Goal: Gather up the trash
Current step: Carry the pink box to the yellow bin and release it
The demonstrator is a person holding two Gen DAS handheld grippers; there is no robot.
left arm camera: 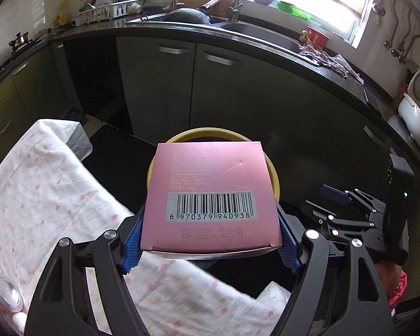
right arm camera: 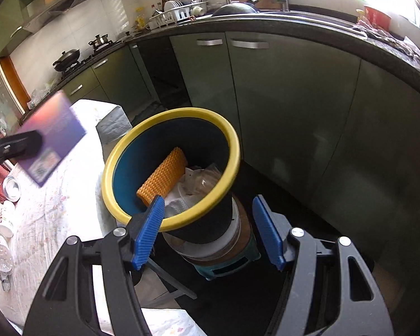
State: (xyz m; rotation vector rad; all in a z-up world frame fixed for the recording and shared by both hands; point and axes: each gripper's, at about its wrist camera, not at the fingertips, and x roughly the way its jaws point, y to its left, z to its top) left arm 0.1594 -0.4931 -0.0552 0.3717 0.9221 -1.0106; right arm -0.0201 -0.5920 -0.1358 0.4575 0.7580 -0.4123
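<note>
My left gripper (left arm camera: 210, 240) is shut on a pink box (left arm camera: 210, 193) with a barcode, held above the table edge just before the yellow-rimmed bin (left arm camera: 274, 173). In the right wrist view the box (right arm camera: 53, 137) is blurred at the left, held by the left gripper (right arm camera: 14, 145). The bin (right arm camera: 170, 168) is tilted toward me and holds an orange ribbed piece (right arm camera: 165, 179) and crumpled white wrappers (right arm camera: 198, 184). My right gripper (right arm camera: 210, 229) is open and empty, its left finger in front of the bin's near rim. It also shows in the left wrist view (left arm camera: 347, 210).
A table with a white patterned cloth (left arm camera: 42, 184) carries a red can (left arm camera: 2, 296), also seen in the right wrist view (right arm camera: 8, 187), with plastic bottles (right arm camera: 2, 249). The bin stands on a stool (right arm camera: 226, 260). Green cabinets (right arm camera: 280, 112) and a dark counter with a sink (left arm camera: 238, 28) lie behind.
</note>
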